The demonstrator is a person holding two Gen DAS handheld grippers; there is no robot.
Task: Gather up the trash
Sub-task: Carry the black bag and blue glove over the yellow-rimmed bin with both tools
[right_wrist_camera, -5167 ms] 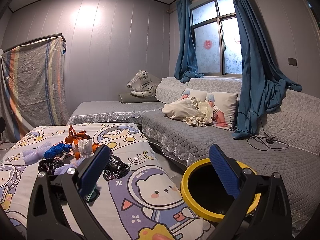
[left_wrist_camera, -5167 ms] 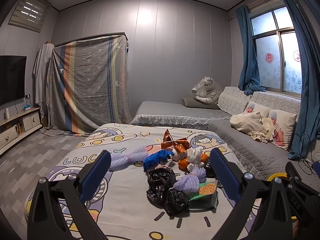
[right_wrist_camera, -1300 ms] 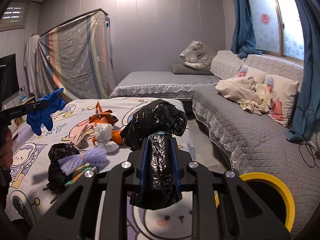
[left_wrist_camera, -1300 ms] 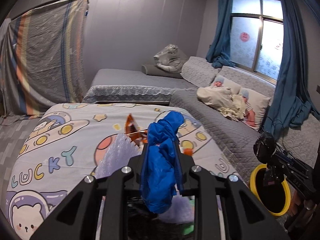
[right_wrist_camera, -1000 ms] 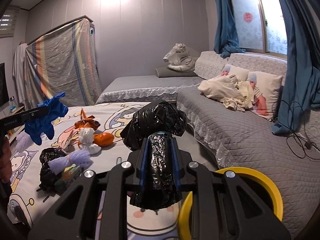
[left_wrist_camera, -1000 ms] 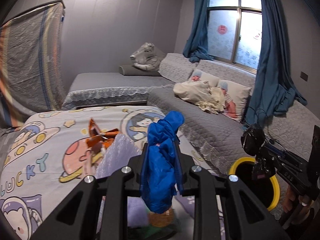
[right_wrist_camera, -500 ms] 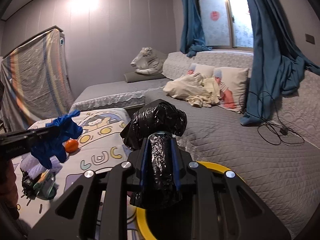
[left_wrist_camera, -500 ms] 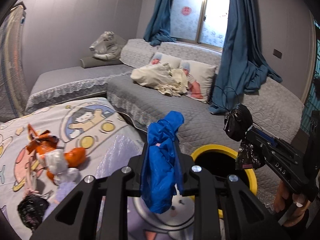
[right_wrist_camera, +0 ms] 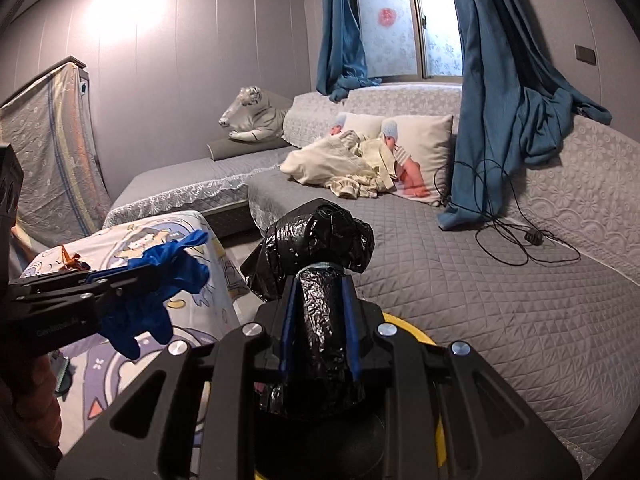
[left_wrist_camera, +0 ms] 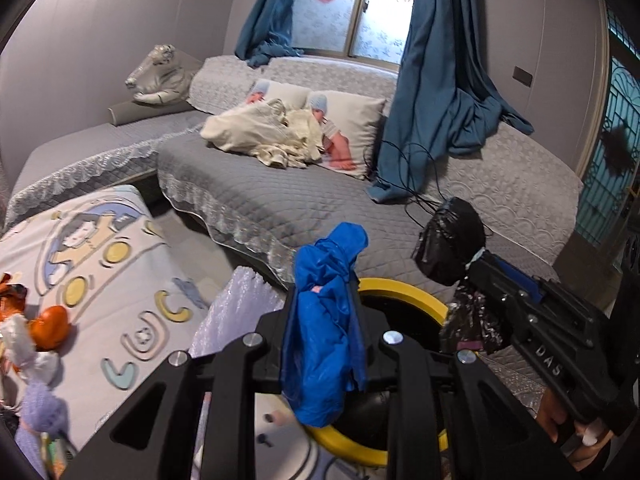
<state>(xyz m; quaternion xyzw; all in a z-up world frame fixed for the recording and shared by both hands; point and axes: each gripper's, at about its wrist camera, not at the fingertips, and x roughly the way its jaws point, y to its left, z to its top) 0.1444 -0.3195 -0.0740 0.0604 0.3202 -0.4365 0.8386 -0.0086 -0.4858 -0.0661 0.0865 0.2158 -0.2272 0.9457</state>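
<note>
My left gripper (left_wrist_camera: 323,312) is shut on a crumpled blue plastic bag (left_wrist_camera: 324,328) and holds it over the near rim of a yellow-rimmed trash bin (left_wrist_camera: 404,286). My right gripper (right_wrist_camera: 318,320) is shut on a knotted black plastic bag (right_wrist_camera: 316,248) above the same bin (right_wrist_camera: 416,334). In the left wrist view the right gripper (left_wrist_camera: 476,264) and its black bag (left_wrist_camera: 450,250) hang over the bin's right side. In the right wrist view the left gripper (right_wrist_camera: 132,272) with the blue bag (right_wrist_camera: 160,284) is at the left.
A low table with a cartoon-print cloth (left_wrist_camera: 100,280) stands left of the bin, with orange, white and purple trash (left_wrist_camera: 44,328) at its left end. A grey quilted sofa (left_wrist_camera: 300,196) with pillows, a cable and blue curtains lies behind the bin.
Both grippers have swung right from the table to the bin, each carrying its bag. The bin is now directly below both grippers.
</note>
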